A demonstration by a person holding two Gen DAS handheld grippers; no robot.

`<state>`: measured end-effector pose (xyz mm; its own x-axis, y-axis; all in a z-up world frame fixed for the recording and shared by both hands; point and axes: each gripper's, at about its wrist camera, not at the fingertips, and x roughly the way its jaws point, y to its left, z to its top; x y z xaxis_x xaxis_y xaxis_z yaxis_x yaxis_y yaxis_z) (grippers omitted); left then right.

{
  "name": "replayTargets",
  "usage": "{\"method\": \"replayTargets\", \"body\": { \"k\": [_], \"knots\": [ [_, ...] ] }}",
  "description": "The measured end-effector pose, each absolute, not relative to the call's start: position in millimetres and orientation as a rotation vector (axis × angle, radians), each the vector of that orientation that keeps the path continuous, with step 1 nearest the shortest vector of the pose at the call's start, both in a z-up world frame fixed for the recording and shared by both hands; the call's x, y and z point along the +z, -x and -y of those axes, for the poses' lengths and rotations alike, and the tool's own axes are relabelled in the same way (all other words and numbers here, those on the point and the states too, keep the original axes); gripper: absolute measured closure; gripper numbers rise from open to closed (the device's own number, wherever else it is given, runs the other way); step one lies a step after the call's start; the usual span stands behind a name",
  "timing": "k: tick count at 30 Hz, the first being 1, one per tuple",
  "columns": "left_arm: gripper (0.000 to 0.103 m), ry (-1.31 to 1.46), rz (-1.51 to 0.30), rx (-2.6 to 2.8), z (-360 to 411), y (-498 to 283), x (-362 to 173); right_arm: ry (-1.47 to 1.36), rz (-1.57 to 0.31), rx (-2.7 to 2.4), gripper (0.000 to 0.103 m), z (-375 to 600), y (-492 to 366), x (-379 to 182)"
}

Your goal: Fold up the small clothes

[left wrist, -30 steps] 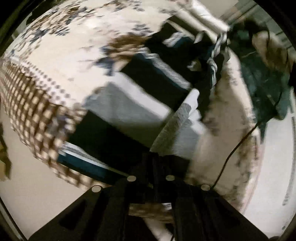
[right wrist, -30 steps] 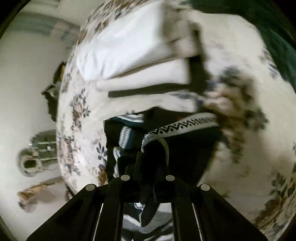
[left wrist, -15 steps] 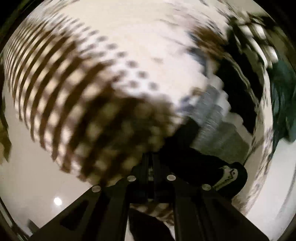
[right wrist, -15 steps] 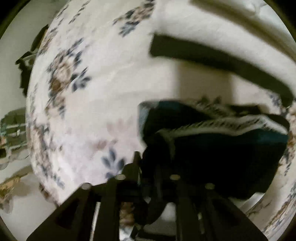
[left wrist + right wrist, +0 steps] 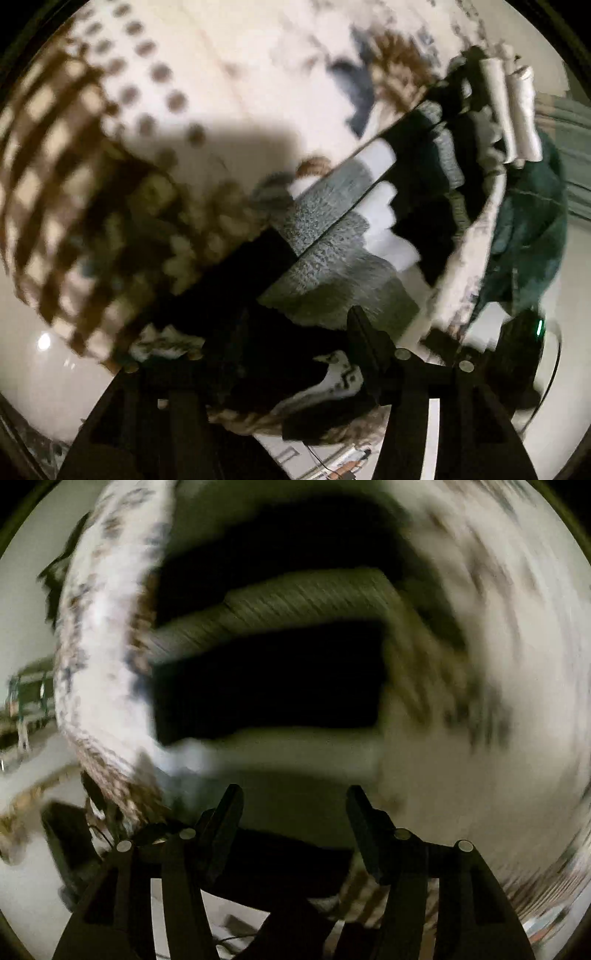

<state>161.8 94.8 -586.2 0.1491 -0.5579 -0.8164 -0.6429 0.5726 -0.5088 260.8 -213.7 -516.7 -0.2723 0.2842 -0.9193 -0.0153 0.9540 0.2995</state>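
Your left gripper (image 5: 295, 332) is hovering over a striped knit garment (image 5: 332, 229) on the floral bedspread (image 5: 258, 74), its jaws having just been opening; the garment's dark hem is lying between the fingers, but the pads are standing clear of it. The garment, banded in black, grey and white, is running its long axis from seven o'clock toward one o'clock in the left wrist view, its far end pointing at two rolled pale items (image 5: 513, 110) near one o'clock. A dark green cloth (image 5: 528, 236) is lying at three o'clock, off the bed's edge. Your right gripper (image 5: 295, 805) is also parting, its jaws having just been opening with nothing between them. In that heavily blurred view, one dark folded piece (image 5: 266, 686) is lying ahead at twelve o'clock, long axis running nine to three.
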Motion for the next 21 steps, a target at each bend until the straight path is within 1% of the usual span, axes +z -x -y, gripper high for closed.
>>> {"method": "replayTargets", "body": {
  "k": [3, 6, 8, 10, 12, 15, 17, 18, 19, 20, 21],
  "knots": [
    [0.051, 0.821, -1.613, 0.082, -68.9, -163.6, -590.4, -0.276, -1.842, 0.264, 0.043, 235.5, -214.1, -545.6],
    [0.050, 0.395, -1.707, 0.031, -38.0, -140.1, -577.4, -0.269, -1.881, 0.274, 0.043, 243.9, -172.6, -567.5],
    [0.049, 0.270, -1.727, 0.034, -34.6, -121.8, -567.6, -0.276, -1.941, 0.278, 0.043, 250.3, -144.8, -577.5],
    [0.051, 0.295, -1.737, 0.048, -41.6, -110.4, -558.2, -0.316, -2.000, 0.313, 0.043, 257.3, -114.3, -585.3],
    [0.051, 0.411, -1.689, 0.064, -52.4, -104.3, -546.9, -0.307, -2.044, 0.350, 0.043, 259.3, -98.5, -589.6],
    [0.051, 0.614, -1.582, 0.054, -68.5, -96.4, -539.0, -0.395, -1.970, 0.353, 0.043, 273.3, -92.9, -577.9],
    [0.051, 0.648, -1.571, 0.040, -65.5, -103.7, -549.8, -0.527, -1.884, 0.361, 0.043, 288.4, -97.9, -570.1],
    [0.051, 0.619, -1.590, 0.053, -60.0, -107.3, -559.3, -0.565, -1.857, 0.358, 0.043, 292.9, -100.8, -569.7],
    [0.053, 0.584, -1.605, 0.070, -54.7, -108.8, -569.1, -0.599, -1.841, 0.354, 0.043, 296.1, -102.9, -573.7],
    [0.071, 0.561, -1.601, 0.089, -52.1, -107.2, -572.2, -0.611, -1.844, 0.353, 0.043, 297.4, -103.8, -578.7],
    [0.092, 0.549, -1.590, 0.105, -51.6, -104.2, -574.2, -0.614, -1.860, 0.333, 0.044, 296.7, -104.6, -587.2]
  ]
}}
